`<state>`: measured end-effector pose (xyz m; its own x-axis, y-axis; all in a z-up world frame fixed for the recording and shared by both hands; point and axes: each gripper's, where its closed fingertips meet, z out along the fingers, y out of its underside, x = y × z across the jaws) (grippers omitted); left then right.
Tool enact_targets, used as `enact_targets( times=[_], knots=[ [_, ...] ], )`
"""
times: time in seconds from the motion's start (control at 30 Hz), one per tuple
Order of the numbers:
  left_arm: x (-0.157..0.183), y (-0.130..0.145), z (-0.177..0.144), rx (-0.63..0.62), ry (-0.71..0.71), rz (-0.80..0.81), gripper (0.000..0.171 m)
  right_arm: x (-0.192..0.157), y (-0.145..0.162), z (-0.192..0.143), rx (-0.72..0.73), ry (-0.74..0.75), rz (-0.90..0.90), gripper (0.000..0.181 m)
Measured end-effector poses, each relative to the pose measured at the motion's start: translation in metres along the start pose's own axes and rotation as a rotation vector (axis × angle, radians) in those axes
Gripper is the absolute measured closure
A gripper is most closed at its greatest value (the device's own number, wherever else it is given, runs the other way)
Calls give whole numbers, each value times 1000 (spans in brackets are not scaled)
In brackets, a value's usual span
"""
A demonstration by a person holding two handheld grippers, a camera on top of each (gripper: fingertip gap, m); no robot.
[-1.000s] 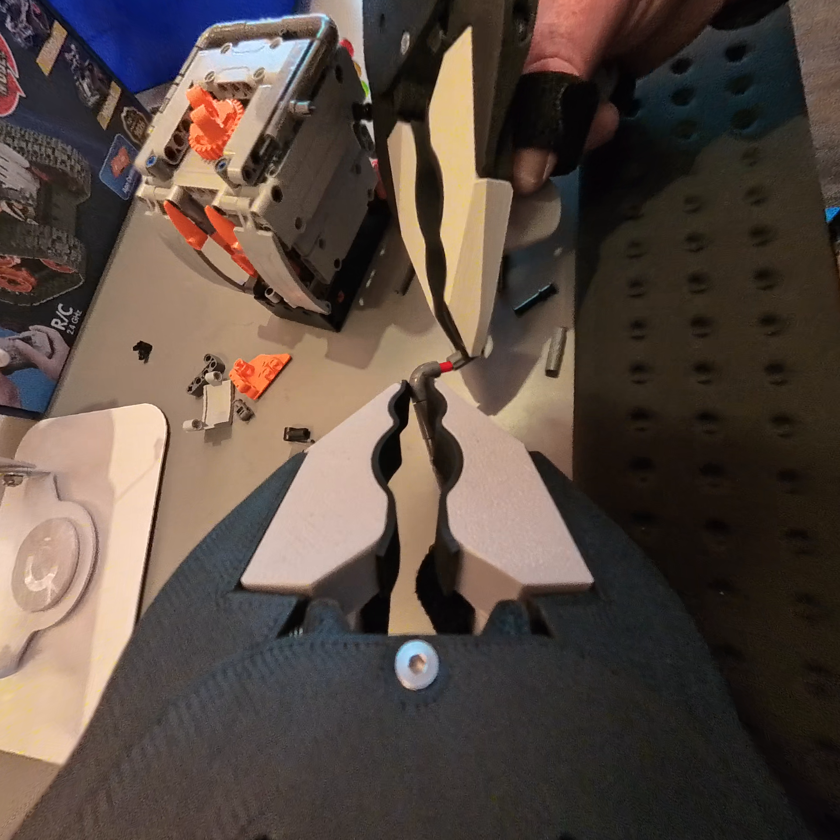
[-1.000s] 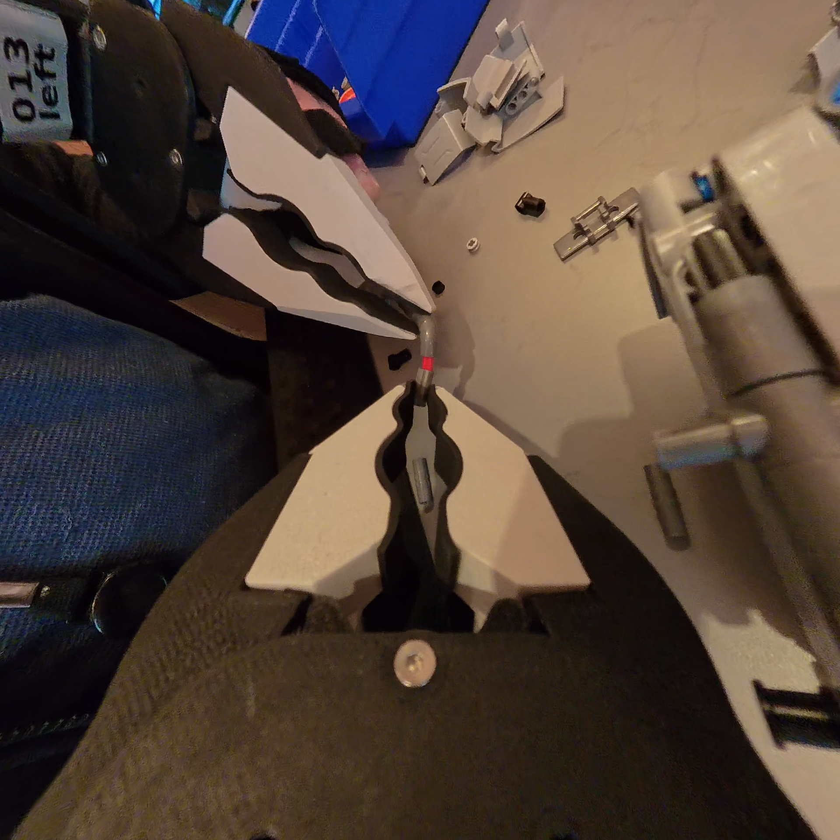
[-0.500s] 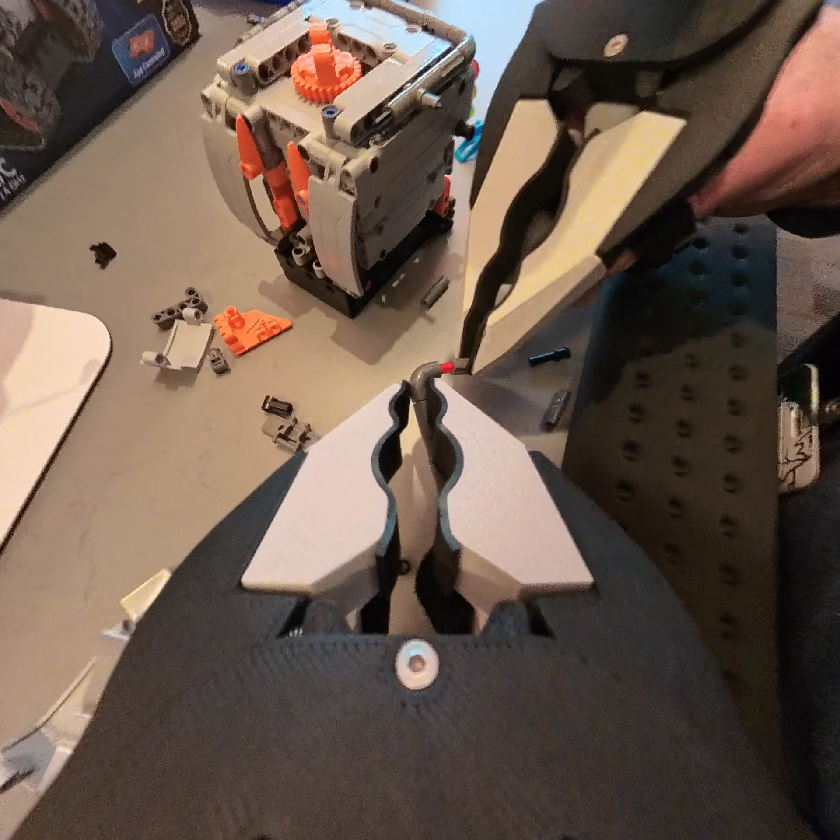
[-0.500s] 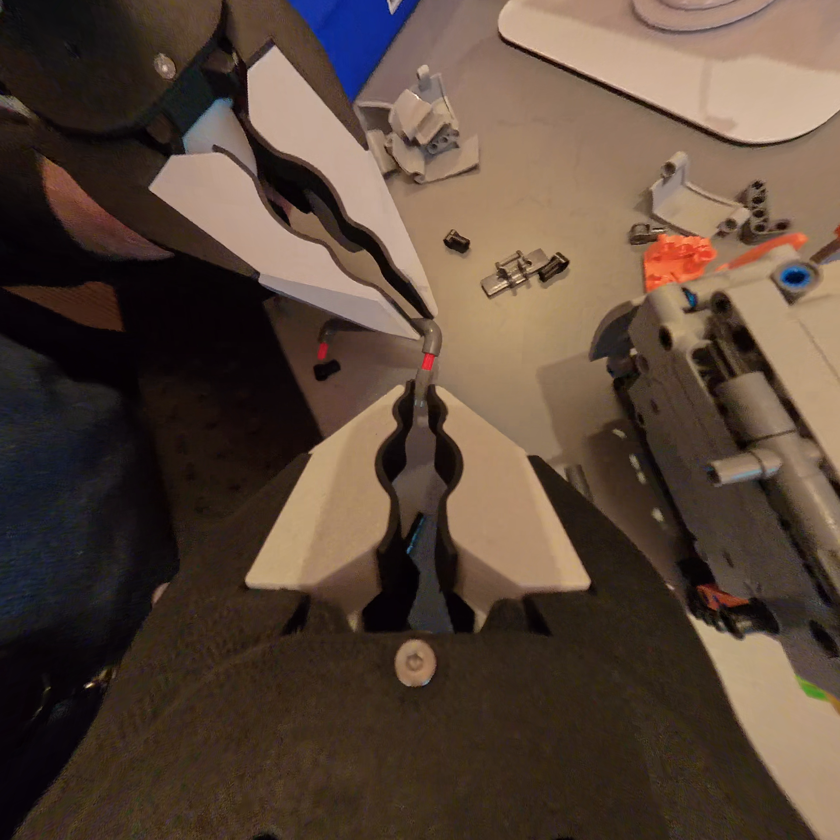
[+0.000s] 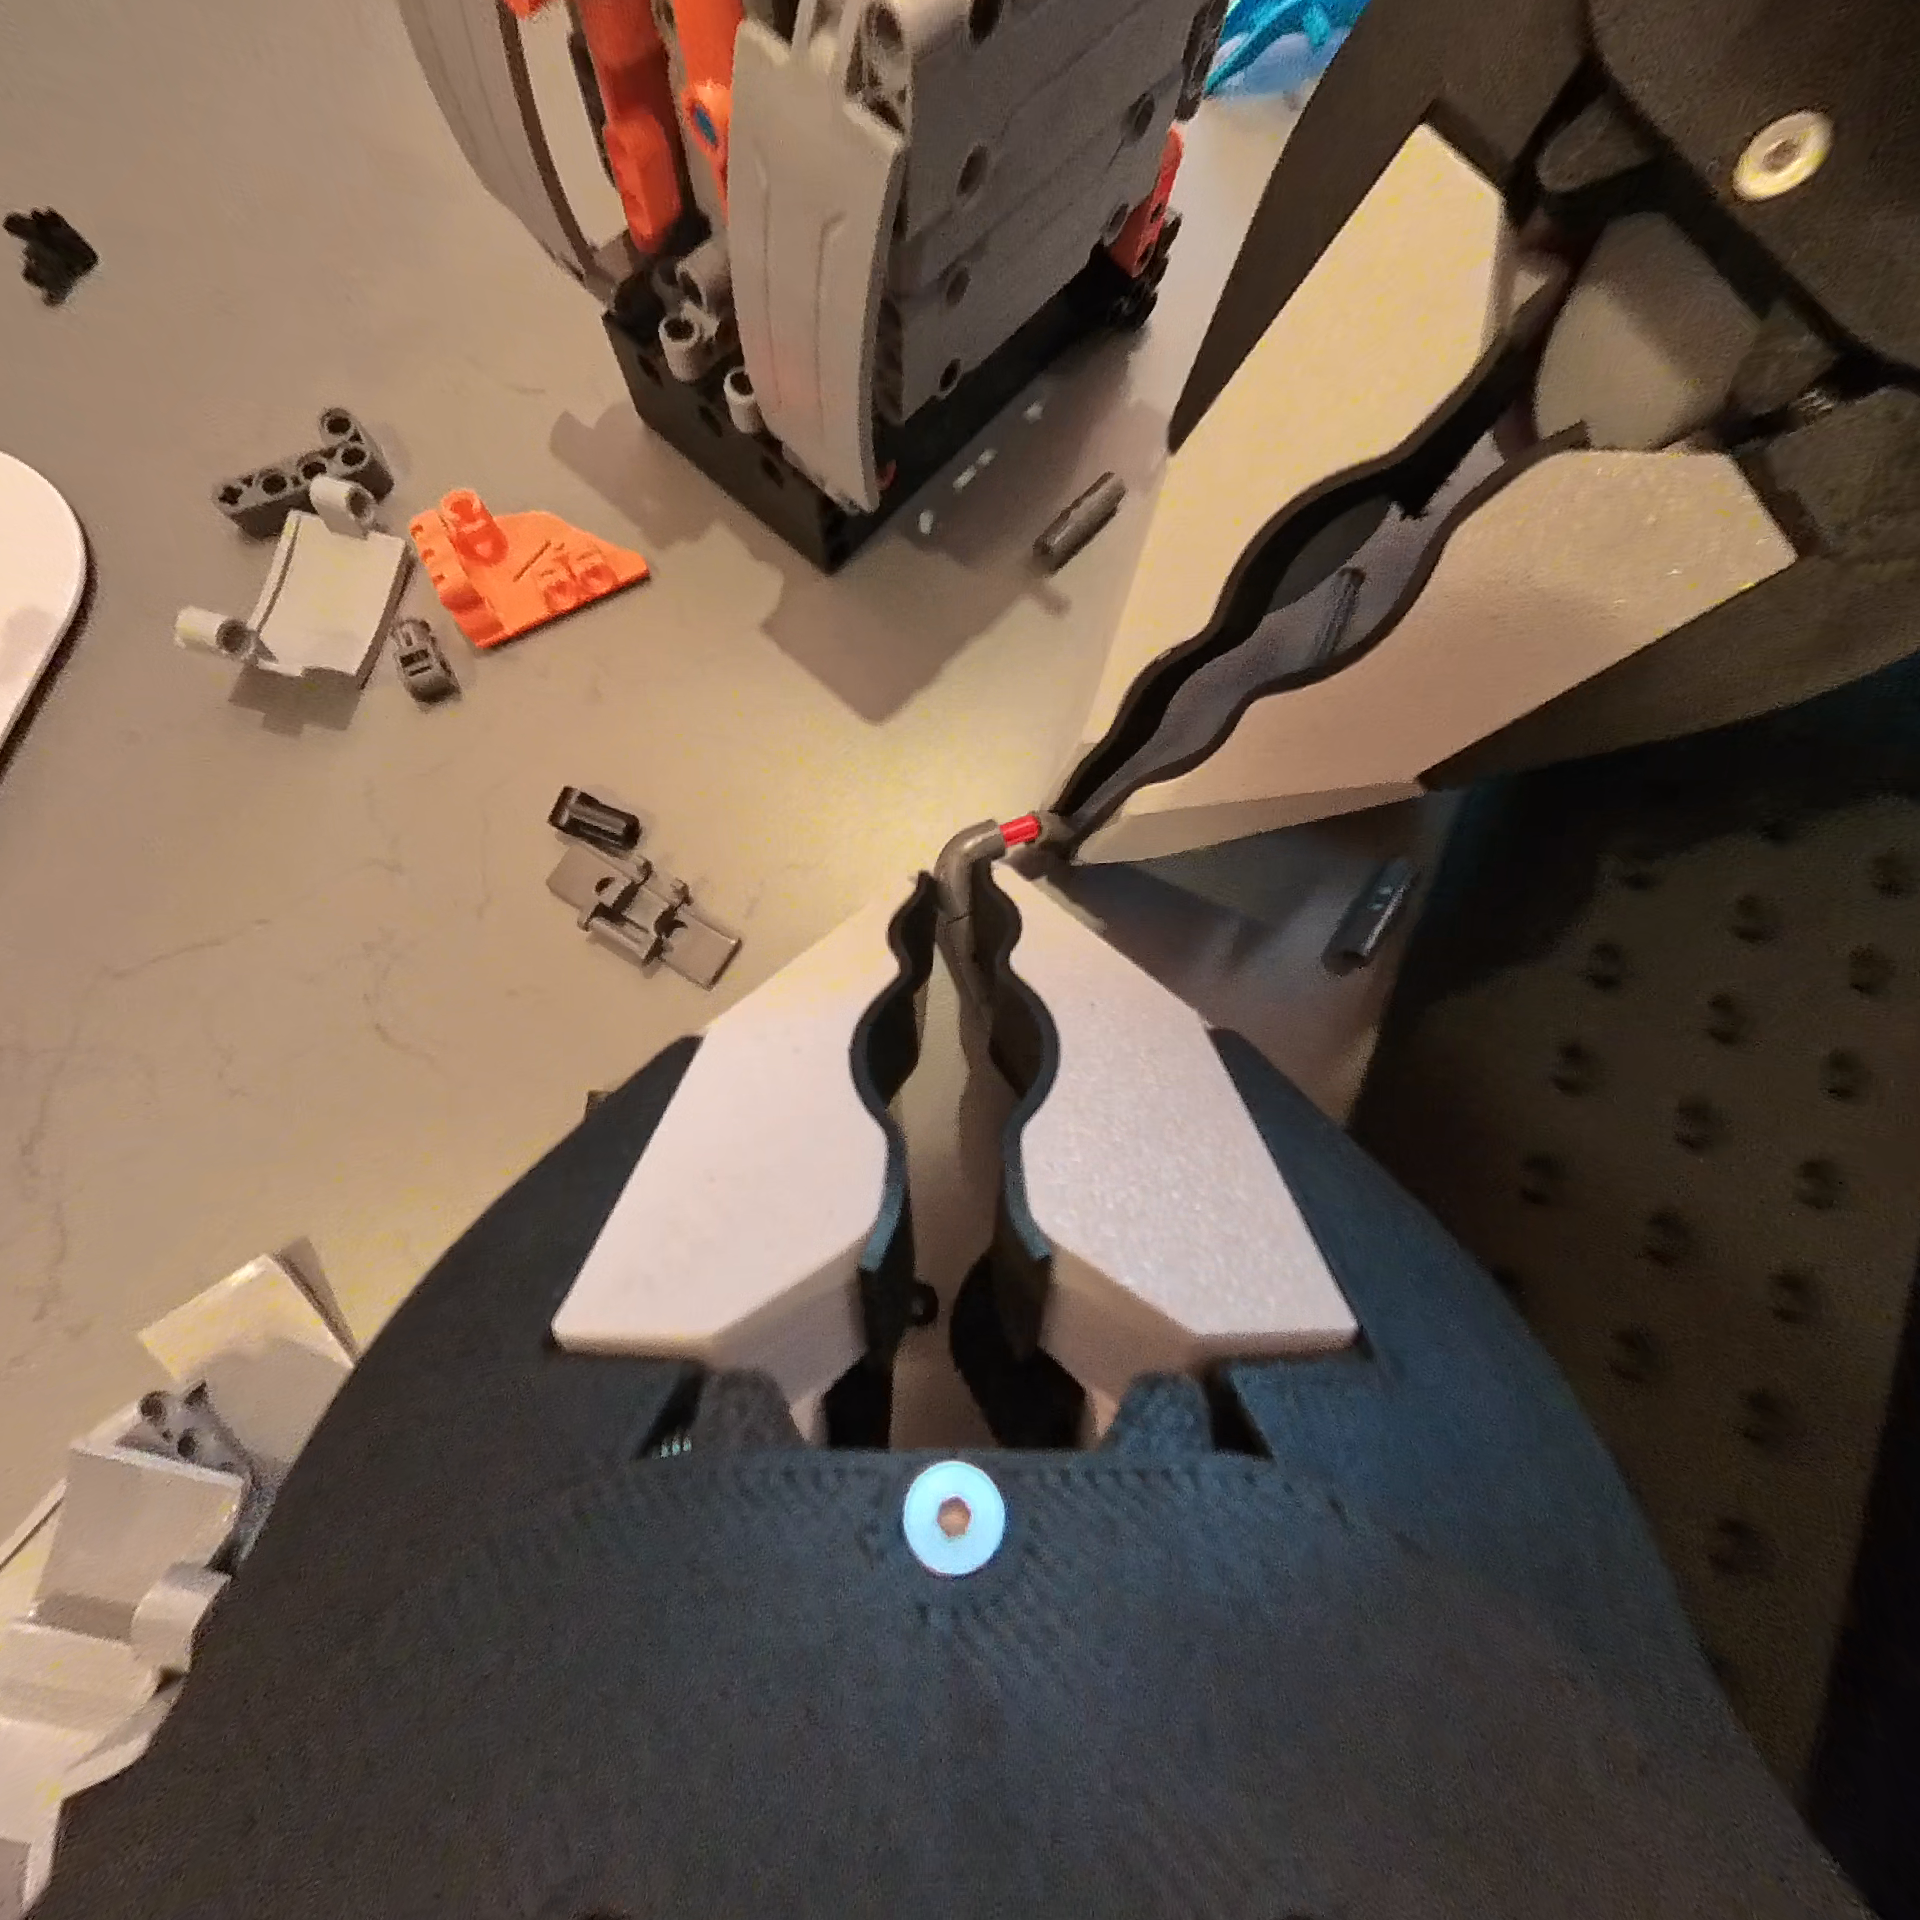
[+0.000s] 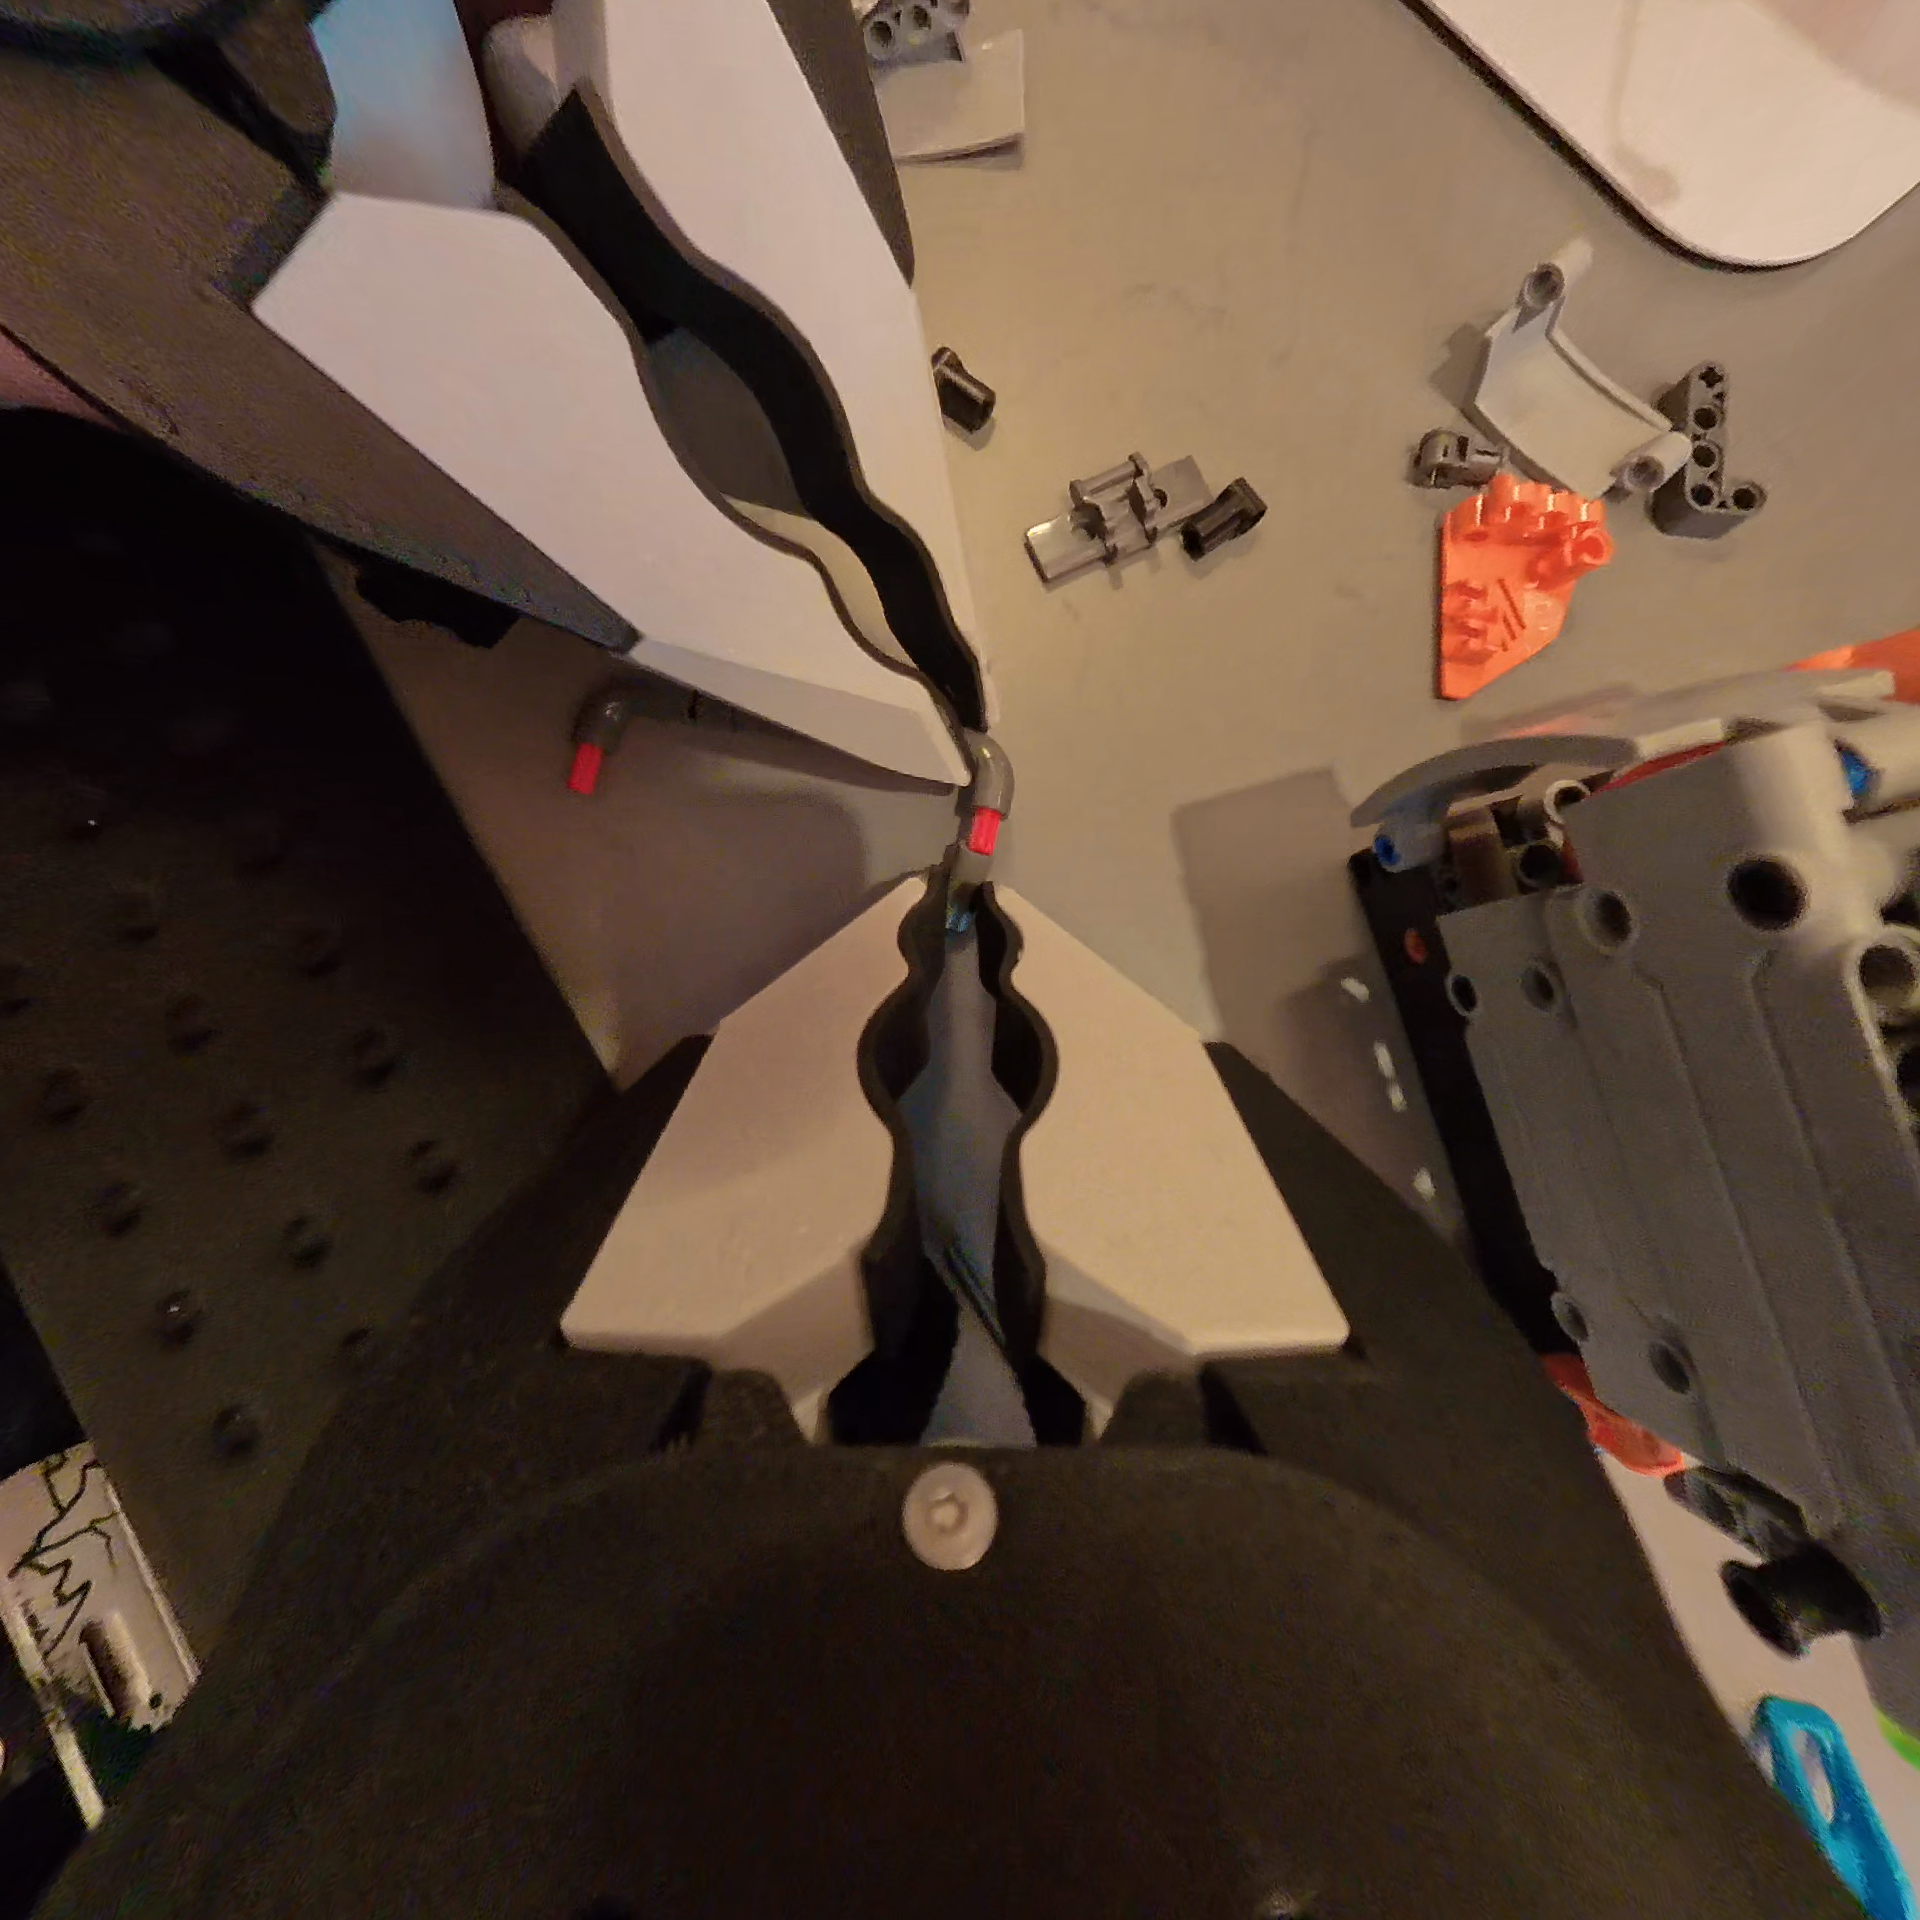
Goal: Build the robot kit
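A small grey elbow connector (image 5: 961,850) with a red pin (image 5: 1018,828) hangs in the air between my two grippers. My left gripper (image 5: 956,906) is shut on the elbow's lower leg. My right gripper (image 5: 1062,826) comes in from the upper right and is shut on the grey end beyond the red pin. In the right wrist view, the right gripper (image 6: 961,896) holds the piece just below the red pin (image 6: 982,831), and the left gripper (image 6: 971,740) pinches the elbow (image 6: 994,774) from the upper left. A grey and orange brick-built model (image 5: 883,260) stands just beyond; it also shows in the right wrist view (image 6: 1662,1039).
A second elbow with a red pin (image 6: 597,740) lies under the left gripper. Loose parts lie on the grey table: an orange panel (image 5: 520,571), a curved grey panel (image 5: 312,613), a grey track link (image 5: 644,914). A black perforated mat (image 5: 1662,1143) lies at the right, a white board (image 6: 1714,104) farther off. Less than 4 cm separates the two grippers' tips. Between my left fingertips and the grey track link (image 5: 644,914) there is roughly 5 cm. It is also in sight in the right wrist view (image 6: 1105,500).
Both grippers, still joined on the small piece, have swung round and moved closer to the brick model. Neither grip has changed.
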<state>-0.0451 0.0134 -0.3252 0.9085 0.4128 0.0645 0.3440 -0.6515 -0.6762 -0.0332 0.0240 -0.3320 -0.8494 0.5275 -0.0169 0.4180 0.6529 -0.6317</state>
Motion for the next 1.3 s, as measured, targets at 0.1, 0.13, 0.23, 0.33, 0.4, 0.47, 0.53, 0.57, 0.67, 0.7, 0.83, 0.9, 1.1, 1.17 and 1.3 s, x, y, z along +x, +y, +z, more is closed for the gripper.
enact_targets(
  times=[0.1,0.13,0.23,0.33,0.4,0.47,0.53,0.57,0.67,0.7,0.83,0.9,1.1,1.17,1.3],
  knots=[
    [-3,5,5,-34,11,-14,167,1,-1,2,-9,-22,26,178],
    [-3,5,6,-40,13,-15,167,1,0,2,-12,-29,35,178],
    [-4,6,6,-44,5,5,167,1,1,3,-31,-62,66,178],
    [-5,5,6,-46,9,4,167,3,2,3,-54,-78,75,177],
    [-6,5,7,-47,9,4,167,3,1,4,-53,-78,70,176],
    [-6,4,7,-49,12,2,167,3,0,4,-43,-69,59,177],
    [-5,5,7,-51,11,5,167,3,0,4,-30,-63,54,177],
    [-5,5,7,-53,14,5,167,3,1,4,-25,-60,49,177],
    [-5,5,7,-52,21,2,167,4,1,4,-10,-51,52,177],
    [-5,4,7,-48,19,5,167,3,1,4,-5,-51,54,177],
    [-4,5,7,-31,18,14,167,2,0,3,28,-119,133,177],
    [-4,4,7,-27,15,40,167,2,0,3,38,-141,158,177],
    [-3,3,4,9,-4,94,167,0,-1,1,57,-195,206,178],
    [-2,2,2,27,-13,114,167,-1,-2,1,62,-212,217,178],
    [-1,0,-1,57,-9,127,167,-3,-4,-2,85,-255,239,178]
  ],
)
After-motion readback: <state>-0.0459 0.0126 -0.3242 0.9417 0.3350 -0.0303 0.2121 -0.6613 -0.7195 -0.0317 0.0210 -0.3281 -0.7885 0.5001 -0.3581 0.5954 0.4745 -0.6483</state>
